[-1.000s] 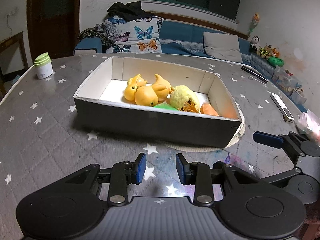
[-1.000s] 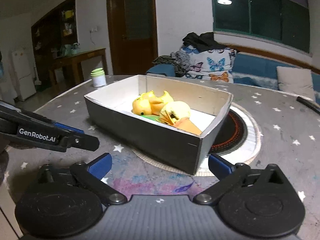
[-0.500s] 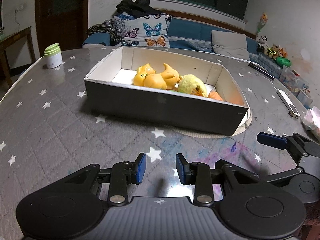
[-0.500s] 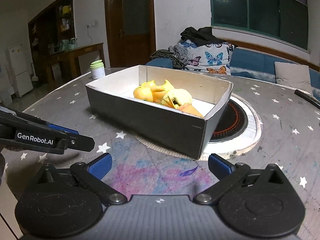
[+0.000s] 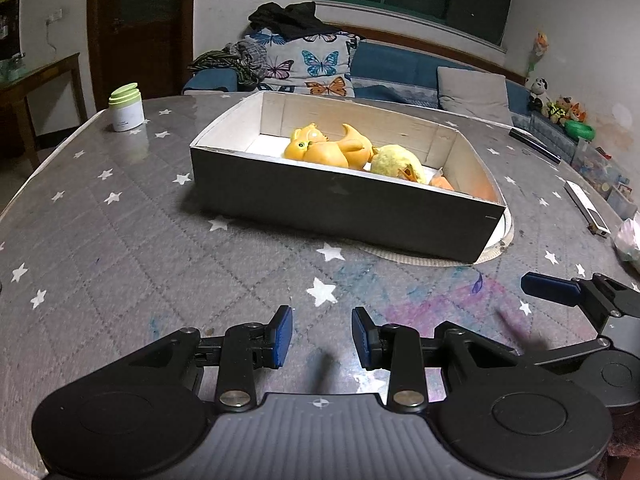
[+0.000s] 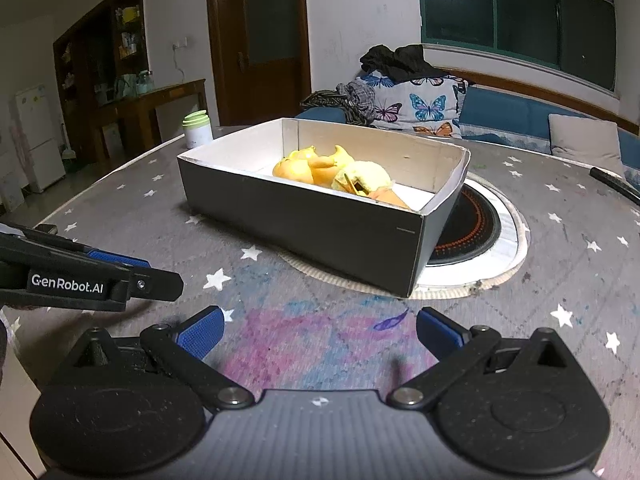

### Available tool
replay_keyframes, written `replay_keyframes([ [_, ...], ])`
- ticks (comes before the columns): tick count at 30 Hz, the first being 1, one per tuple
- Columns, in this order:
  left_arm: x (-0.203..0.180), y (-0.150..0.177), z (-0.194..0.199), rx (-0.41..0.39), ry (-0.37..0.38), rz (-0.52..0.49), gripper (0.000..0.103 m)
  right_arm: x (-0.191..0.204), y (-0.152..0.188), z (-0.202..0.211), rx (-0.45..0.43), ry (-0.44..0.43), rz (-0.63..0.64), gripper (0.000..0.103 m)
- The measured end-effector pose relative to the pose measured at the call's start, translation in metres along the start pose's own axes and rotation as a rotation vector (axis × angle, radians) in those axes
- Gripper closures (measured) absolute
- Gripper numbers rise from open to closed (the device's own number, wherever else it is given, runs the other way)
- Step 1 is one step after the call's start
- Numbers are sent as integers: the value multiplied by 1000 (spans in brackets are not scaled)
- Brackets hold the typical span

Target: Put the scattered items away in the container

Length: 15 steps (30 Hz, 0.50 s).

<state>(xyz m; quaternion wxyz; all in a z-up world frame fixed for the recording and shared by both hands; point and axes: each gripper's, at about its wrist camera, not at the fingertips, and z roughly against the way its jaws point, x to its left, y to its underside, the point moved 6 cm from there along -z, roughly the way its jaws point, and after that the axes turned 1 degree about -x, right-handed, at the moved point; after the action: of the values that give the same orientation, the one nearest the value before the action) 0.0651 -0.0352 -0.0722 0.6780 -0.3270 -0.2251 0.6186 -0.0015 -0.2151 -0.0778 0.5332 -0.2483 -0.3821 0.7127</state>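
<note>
A dark cardboard box (image 5: 344,208) with a white inside stands on the star-patterned table; it also shows in the right wrist view (image 6: 316,228). In it lie orange-yellow toy animals (image 5: 328,150), a fuzzy yellow ball toy (image 5: 396,162) and an orange piece (image 5: 442,182); the toys also show in the right wrist view (image 6: 316,168). My left gripper (image 5: 322,338) is empty, jaws a narrow gap apart, low over the table in front of the box. My right gripper (image 6: 318,330) is wide open and empty, beside the left one.
A white jar with a green lid (image 5: 127,108) stands at the table's far left. A round hotplate with a white ring (image 6: 476,236) lies under the box's right end. A remote (image 5: 586,208) and a dark stick (image 5: 534,145) lie at the right. A sofa with cushions is behind.
Both grippers have drawn back from the box and lowered, so the box looks farther away. The jaws have kept their openings.
</note>
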Motion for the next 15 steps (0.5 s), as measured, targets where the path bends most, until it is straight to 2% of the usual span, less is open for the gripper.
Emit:
replay_keyframes([
  [15,0,7,2,-11,-6,11,68,8,1,3,4,-7,17,0],
])
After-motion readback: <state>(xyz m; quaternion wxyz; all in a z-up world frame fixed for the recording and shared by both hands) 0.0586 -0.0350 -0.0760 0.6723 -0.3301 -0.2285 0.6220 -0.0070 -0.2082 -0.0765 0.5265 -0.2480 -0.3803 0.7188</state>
